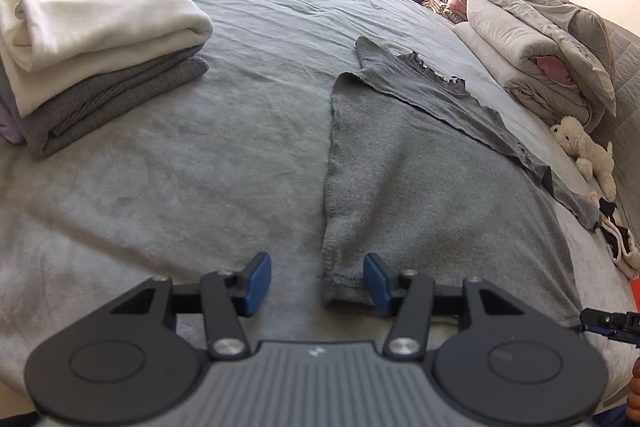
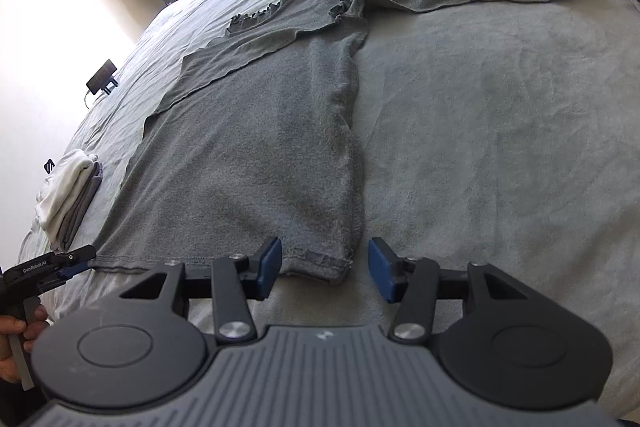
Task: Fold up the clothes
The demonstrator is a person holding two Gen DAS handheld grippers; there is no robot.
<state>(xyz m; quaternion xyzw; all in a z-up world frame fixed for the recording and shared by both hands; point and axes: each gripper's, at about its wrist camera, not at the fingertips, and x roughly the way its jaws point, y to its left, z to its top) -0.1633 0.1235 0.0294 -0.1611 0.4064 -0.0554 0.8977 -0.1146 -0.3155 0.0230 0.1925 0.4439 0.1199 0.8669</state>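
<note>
Left wrist view: left gripper (image 1: 317,283) spread at bottom centre, hem corner of grey sweater (image 1: 420,179) between its pads; folded stack (image 1: 96,55) upper left on bed (image 1: 160,207).
Right wrist view: right gripper (image 2: 324,269) spread over other hem corner; "GenRobot.AI" readable on left gripper, lower left.

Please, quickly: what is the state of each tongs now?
Left tongs: open, holding nothing, at the grey top's hem corner.
Right tongs: open, holding nothing, at the other hem corner.
</note>
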